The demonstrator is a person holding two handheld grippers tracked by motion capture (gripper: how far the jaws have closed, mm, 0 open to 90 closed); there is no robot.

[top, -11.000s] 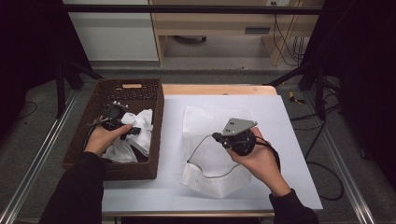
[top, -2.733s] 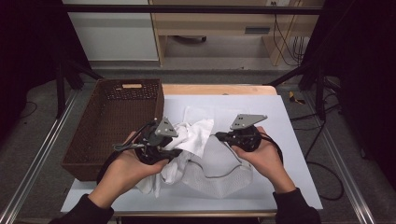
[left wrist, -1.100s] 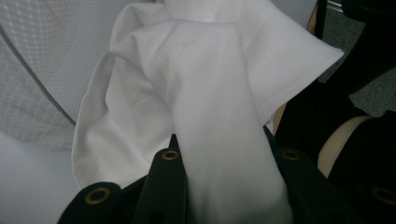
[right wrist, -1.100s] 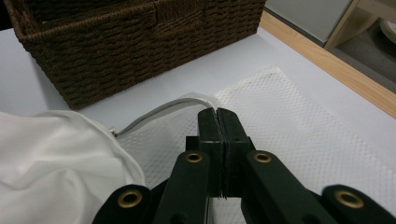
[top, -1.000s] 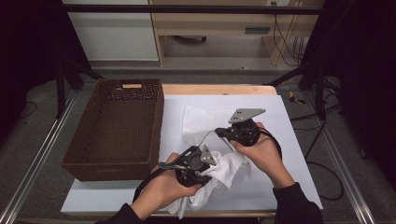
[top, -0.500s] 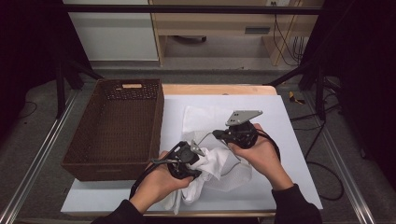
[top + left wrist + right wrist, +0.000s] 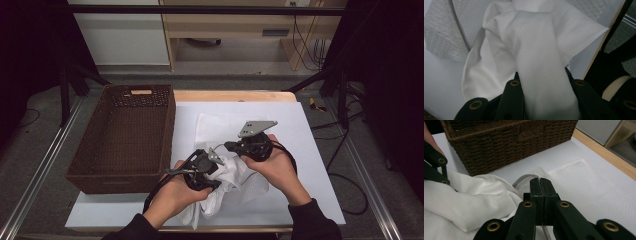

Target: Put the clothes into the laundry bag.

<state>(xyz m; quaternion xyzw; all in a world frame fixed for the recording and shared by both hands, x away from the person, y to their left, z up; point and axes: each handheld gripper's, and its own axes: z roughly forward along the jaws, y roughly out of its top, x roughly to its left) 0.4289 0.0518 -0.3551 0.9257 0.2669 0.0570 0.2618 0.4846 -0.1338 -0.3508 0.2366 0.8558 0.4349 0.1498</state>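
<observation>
Right of the empty brown wicker basket [image 7: 125,135], the left gripper [image 7: 212,159] is clamped on a bunched fold of smooth white cloth [image 7: 534,60]. Further right, the right gripper [image 7: 541,186] has its jaws pressed together, perhaps pinching the white mesh cloth [image 7: 594,195]. Best drawn apart slowly, keeping the fold taut.

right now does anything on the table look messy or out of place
Only the smooth white cloth: it lies bunched and rumpled, and its lower end hangs over the near edge of the table. The left tool is clamped on a fold of it. The mesh-patterned cloth under it lies fairly flat, and the wicker basket sits square.
</observation>
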